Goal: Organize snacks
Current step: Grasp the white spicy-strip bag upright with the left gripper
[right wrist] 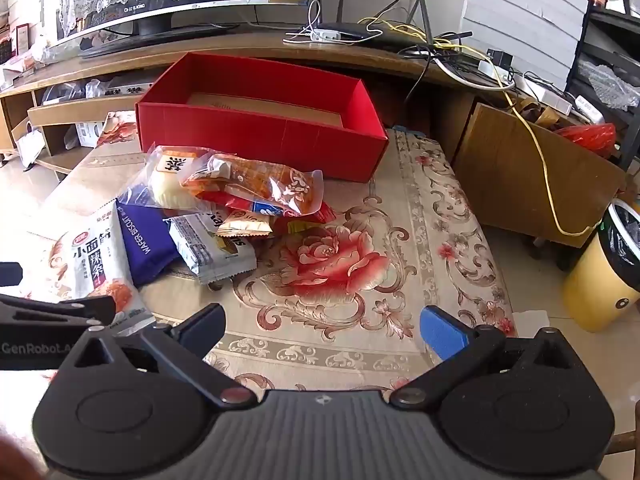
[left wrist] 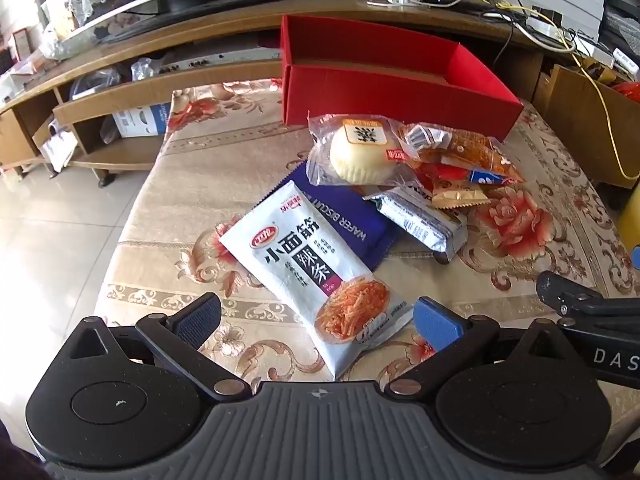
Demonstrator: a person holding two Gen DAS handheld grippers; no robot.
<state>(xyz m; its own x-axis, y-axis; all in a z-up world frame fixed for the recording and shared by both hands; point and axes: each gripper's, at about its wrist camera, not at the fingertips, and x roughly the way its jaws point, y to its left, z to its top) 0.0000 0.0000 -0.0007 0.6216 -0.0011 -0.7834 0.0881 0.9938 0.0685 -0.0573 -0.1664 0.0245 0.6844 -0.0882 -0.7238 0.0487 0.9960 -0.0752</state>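
L gripper fully open, empty, nearer of the two: white spicy-strip packet lies betw. its fingers, long axis diagonal, far end up-left. R gripper fully open, empty, over bare tablecloth; snack pile to its left. Red box behind pile, no snacks visible inside

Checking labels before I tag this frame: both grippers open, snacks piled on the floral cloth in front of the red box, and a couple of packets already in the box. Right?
Not quite. The red box is still empty; the right wrist view shows only its bare brown bottom. The rest holds: left gripper and right gripper are open, and the snack pile sits on the floral cloth in front of the box.
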